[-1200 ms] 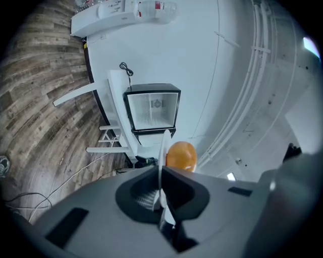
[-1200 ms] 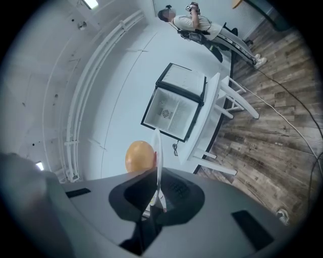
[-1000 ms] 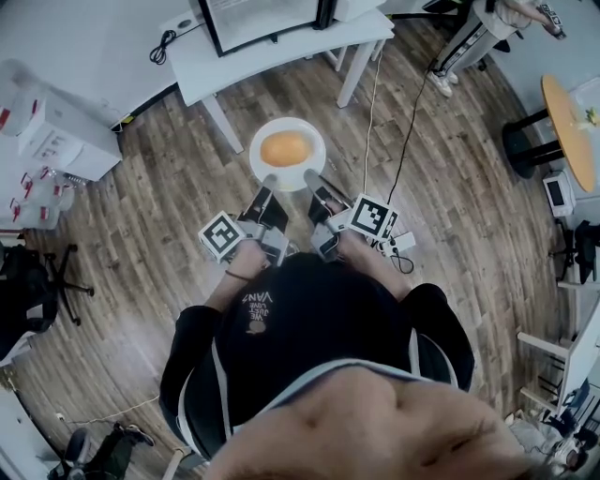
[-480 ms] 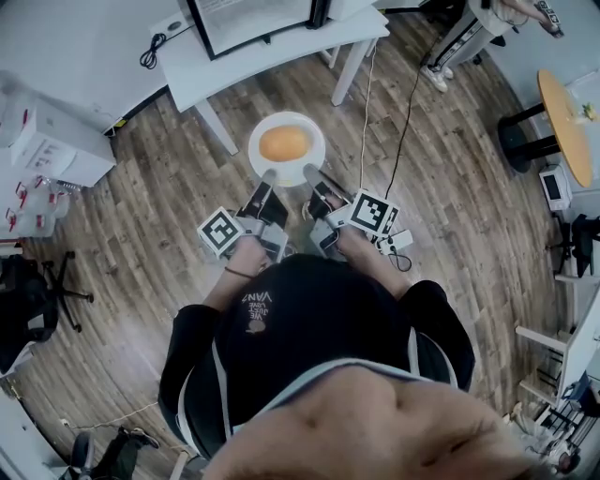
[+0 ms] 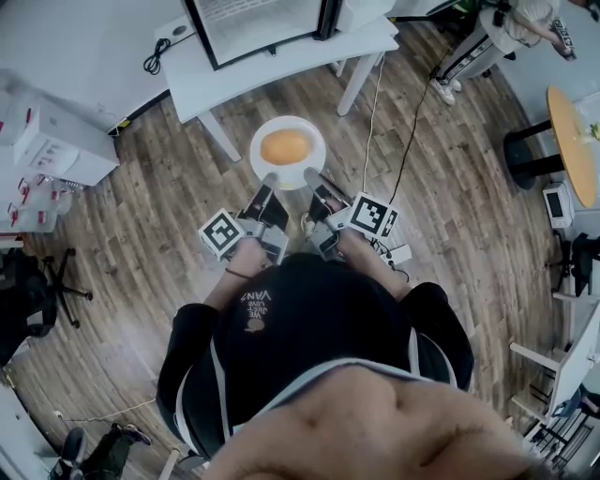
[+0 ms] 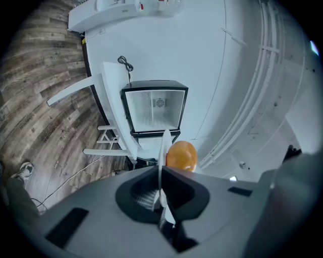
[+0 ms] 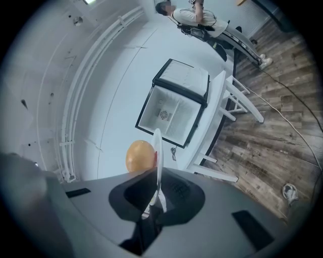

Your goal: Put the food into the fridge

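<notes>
Left gripper (image 5: 269, 180) and right gripper (image 5: 312, 176) clamp the white plate (image 5: 314, 132) at its near rim — orange food (image 5: 285, 147) on it, fridge (image 6: 154, 107) far ahead.

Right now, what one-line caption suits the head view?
Left tool and right tool hold a plate of round orange food above the wood floor, before the fridge on a table.

plate (image 5: 258, 139): smooth, glossy | food (image 5: 285, 147): smooth, slightly shiny skin | floor (image 5: 159, 225): wood planks, grainy, matt | surface (image 5: 272, 66): smooth, matt, white
</notes>
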